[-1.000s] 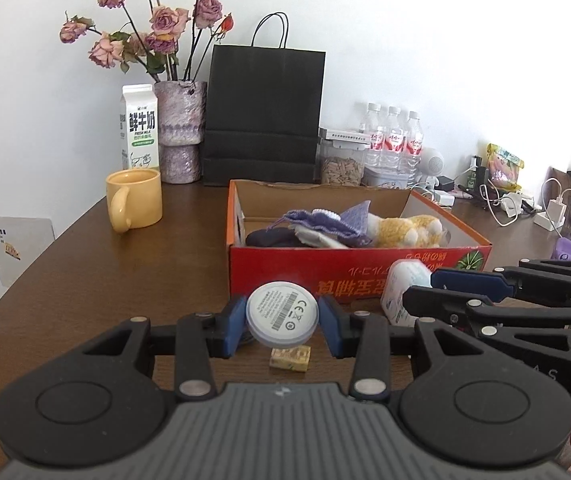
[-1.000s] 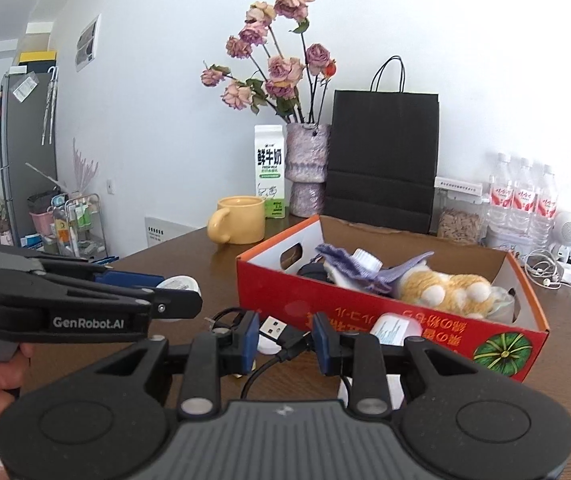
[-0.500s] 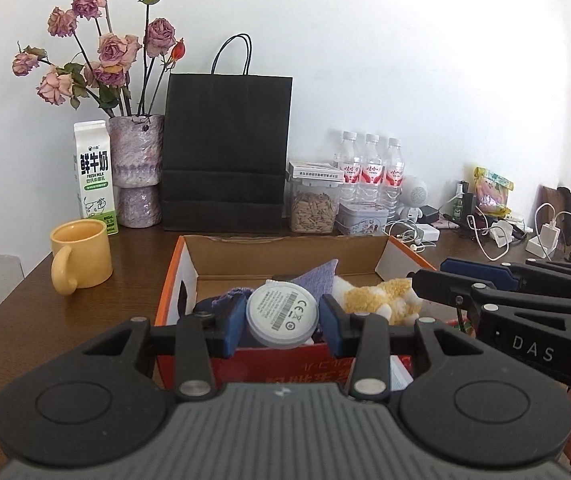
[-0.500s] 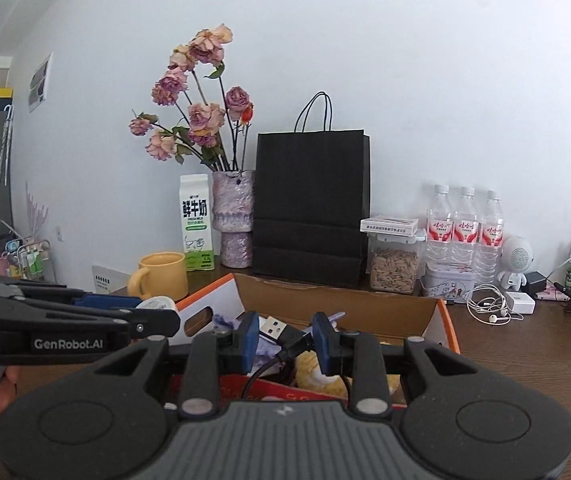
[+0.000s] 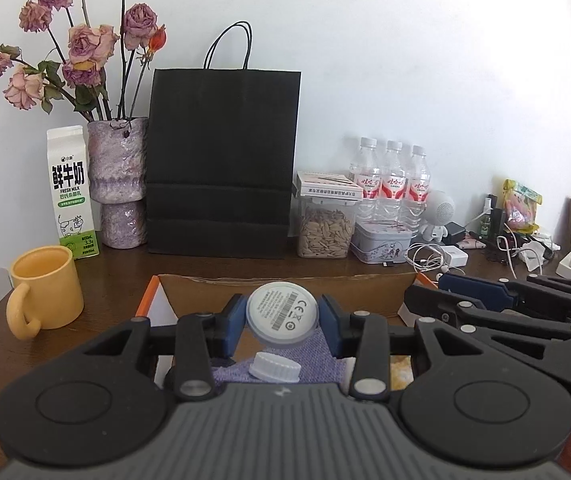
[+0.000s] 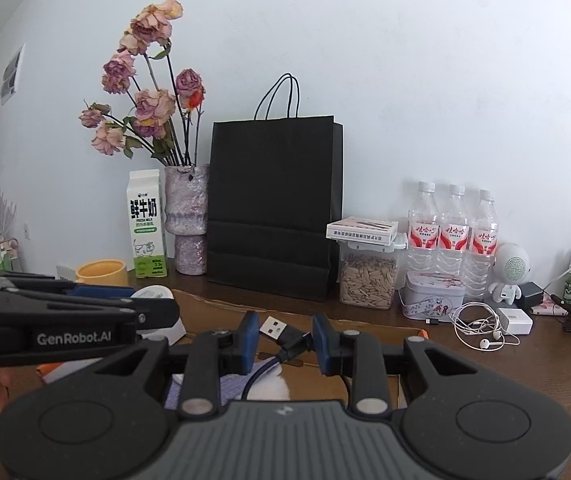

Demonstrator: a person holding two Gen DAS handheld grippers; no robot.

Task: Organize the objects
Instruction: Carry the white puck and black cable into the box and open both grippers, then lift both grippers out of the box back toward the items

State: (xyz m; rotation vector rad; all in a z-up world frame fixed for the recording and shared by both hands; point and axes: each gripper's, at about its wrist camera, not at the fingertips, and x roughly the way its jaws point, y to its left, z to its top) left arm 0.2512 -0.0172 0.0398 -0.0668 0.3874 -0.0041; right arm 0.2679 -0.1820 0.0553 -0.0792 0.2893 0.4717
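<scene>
Two items are being carried above the cardboard box (image 5: 285, 284), one in each claw. The left gripper (image 5: 282, 316) is clamping a round white device (image 5: 282, 314) across its width, label side facing the camera, with both blue pads pressing on its rim. The right gripper (image 6: 285, 340) is pinching a black USB cable (image 6: 285, 338) near its plug, the metal connector pointing to the left and the cord trailing down toward the near edge of the view.

The device is judged to be light, rigid and smooth-sided, so it may be slipping if the pads are relaxing unevenly; the present hold across the widest part is the sound one. The cable is judged to be light and limp (only the moulded plug is stiff), so the grip belongs on or just behind the plug, where the pads are sitting now.

Both items are hanging over the box interior, where a purple cloth (image 5: 325, 354) and a white bottle cap (image 5: 275, 366) are lying directly below the device. Beyond the box, at the far side of the table, a yellow mug (image 5: 45, 284) is standing to the left and a black paper bag (image 5: 221, 160) is standing against the wall.
</scene>
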